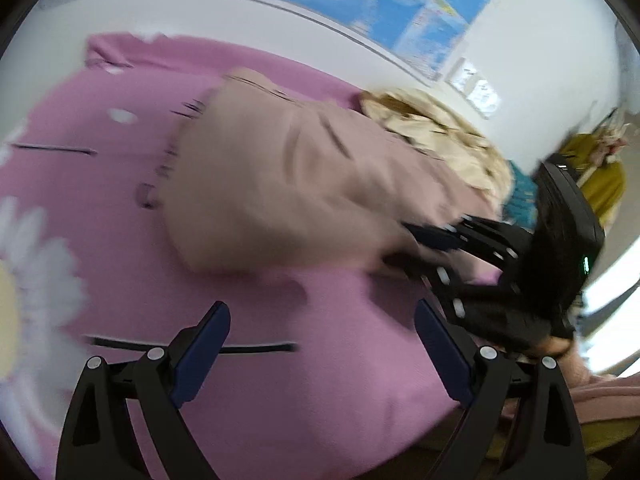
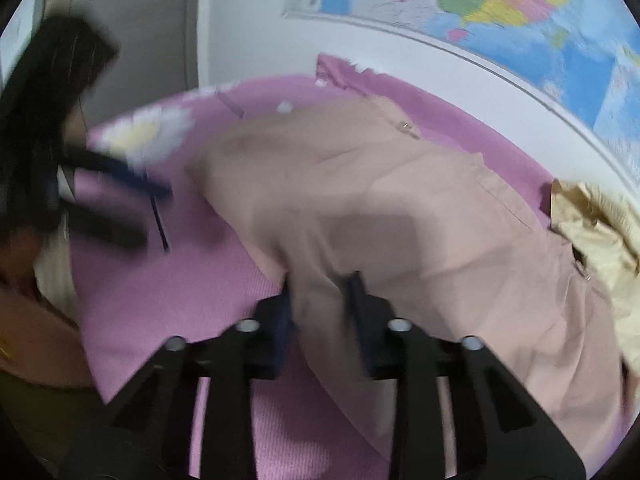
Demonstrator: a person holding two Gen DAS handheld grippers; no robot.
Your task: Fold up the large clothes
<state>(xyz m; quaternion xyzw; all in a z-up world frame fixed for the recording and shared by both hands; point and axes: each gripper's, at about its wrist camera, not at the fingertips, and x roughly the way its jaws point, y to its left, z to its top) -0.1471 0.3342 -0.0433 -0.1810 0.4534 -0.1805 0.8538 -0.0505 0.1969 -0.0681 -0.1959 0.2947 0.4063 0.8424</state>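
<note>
A large beige-pink garment (image 1: 288, 184) lies partly folded on a pink bedspread (image 1: 280, 380). It also shows in the right wrist view (image 2: 400, 208). My left gripper (image 1: 320, 320) is open and empty, above the bedspread in front of the garment. My right gripper (image 2: 320, 280) is shut on a fold of the garment's near edge. It shows in the left wrist view (image 1: 408, 248) at the garment's right side. The left gripper shows blurred at the left of the right wrist view (image 2: 152, 216).
A cream patterned cloth (image 1: 448, 136) lies bunched at the bed's far right, also in the right wrist view (image 2: 600, 232). A world map (image 2: 500, 12) hangs on the white wall behind. The bedspread has a daisy print (image 1: 24, 280). A yellow item (image 1: 600, 184) is at right.
</note>
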